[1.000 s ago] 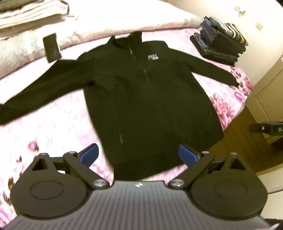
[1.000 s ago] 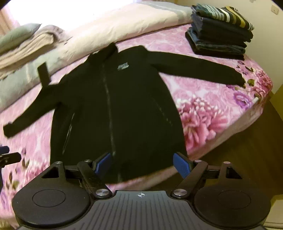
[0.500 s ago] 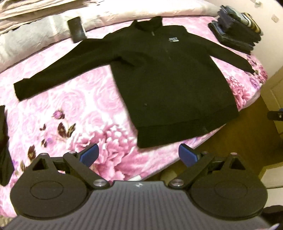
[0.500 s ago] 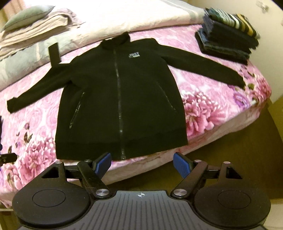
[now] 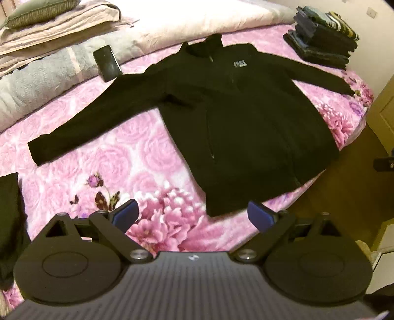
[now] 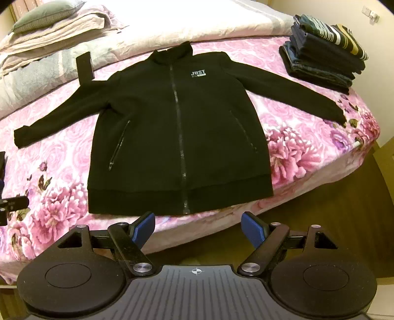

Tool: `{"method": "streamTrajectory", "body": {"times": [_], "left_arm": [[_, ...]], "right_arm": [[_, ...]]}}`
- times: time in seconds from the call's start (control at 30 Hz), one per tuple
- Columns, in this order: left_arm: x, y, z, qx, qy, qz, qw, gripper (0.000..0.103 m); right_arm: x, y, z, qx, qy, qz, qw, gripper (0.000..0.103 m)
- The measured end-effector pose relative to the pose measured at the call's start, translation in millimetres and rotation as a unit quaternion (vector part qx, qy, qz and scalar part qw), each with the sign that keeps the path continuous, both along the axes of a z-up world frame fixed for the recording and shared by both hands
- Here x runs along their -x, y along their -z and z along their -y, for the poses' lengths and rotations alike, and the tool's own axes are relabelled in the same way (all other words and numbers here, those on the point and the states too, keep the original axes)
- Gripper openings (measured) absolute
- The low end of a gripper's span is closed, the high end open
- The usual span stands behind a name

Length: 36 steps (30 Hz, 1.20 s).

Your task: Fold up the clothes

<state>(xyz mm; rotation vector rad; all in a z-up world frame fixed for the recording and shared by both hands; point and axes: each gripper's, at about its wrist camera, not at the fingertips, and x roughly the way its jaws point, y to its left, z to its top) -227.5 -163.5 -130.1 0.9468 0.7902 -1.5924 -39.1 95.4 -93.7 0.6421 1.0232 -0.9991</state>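
Right wrist view showed my right tool (image 6: 198, 227) released and empty, hovering off the hem; my left tool (image 5: 193, 216) likewise gaped empty. The black zip jacket (image 6: 179, 137) lay flat on the bed (image 6: 307, 157), sleeves spread. I judged each sleeve should be pinched at its cuff and folded inward first.

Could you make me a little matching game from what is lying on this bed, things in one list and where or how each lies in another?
Things:
1. black jacket
2. stack of folded clothes
3. phone
4. grey pillow

Places or states:
A. on the folded bedding at the far left
B. spread flat, zipped, sleeves out to both sides
C. dark slab by the jacket's left-hand shoulder
D. piled at the far right corner of the bed

Pairs: 1-B, 2-D, 3-C, 4-A
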Motion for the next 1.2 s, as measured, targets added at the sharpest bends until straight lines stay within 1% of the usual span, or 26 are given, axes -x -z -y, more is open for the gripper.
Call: {"method": "streamTrajectory", "body": {"times": [0.07,0.1,0.2,0.27,0.33,0.4,0.5,0.6,0.67,0.8,0.87,1.03,1.1,1.2], "left_arm": [[-1,-1,-1,0.001,0.005,-0.002,1.0,0.089],[-1,-1,-2,-0.002,0.012,0.003,0.9999,0.084],[1,2,-5,-0.019,0.033,0.029,0.9989,0.084],[-1,3,-8,-0.015,0.031,0.031,0.9989,0.085],[-3,6,-10,-0.017,0.028,0.041,0.9986,0.089],[-4,9,-12,-0.019,0.023,0.049,0.9984,0.091],[-6,11,-13,-0.024,0.011,0.044,0.9987,0.095],[-7,12,-11,-0.035,0.0,0.044,0.9984,0.096],[-8,12,-8,-0.038,-0.017,0.047,0.998,0.096],[-18,7,4,-0.045,-0.077,0.04,0.9952,0.096],[-21,4,12,-0.043,-0.09,0.042,0.9941,0.096],[-32,-9,31,-0.017,-0.117,0.055,0.9915,0.096],[-38,-15,37,-0.002,-0.131,0.068,0.989,0.096],[-47,-21,42,0.01,-0.156,0.086,0.984,0.096]], "right_arm": [[-4,1,-2,-0.001,-0.005,-0.001,1.0,0.08],[-6,1,-3,-0.001,-0.008,-0.001,1.0,0.08],[-13,3,-6,-0.001,-0.017,-0.001,1.0,0.08],[-18,3,-7,-0.002,-0.023,0.0,1.0,0.08],[-22,4,-8,-0.002,-0.027,0.001,1.0,0.08],[-24,5,-8,-0.003,-0.032,0.0,0.999,0.08],[-29,7,-5,-0.004,-0.041,0.001,0.999,0.08],[-33,8,-1,-0.005,-0.05,0.002,0.999,0.08],[-36,9,3,-0.004,-0.056,0.003,0.998,0.08],[-40,9,15,-0.002,-0.073,0.008,0.997,0.08],[-44,8,24,0.001,-0.086,0.011,0.996,0.08],[-60,2,46,0.024,-0.13,0.016,0.991,0.08],[-70,0,53,0.038,-0.157,0.016,0.987,0.08],[-88,2,61,0.049,-0.202,0.019,0.978,0.08]]}}
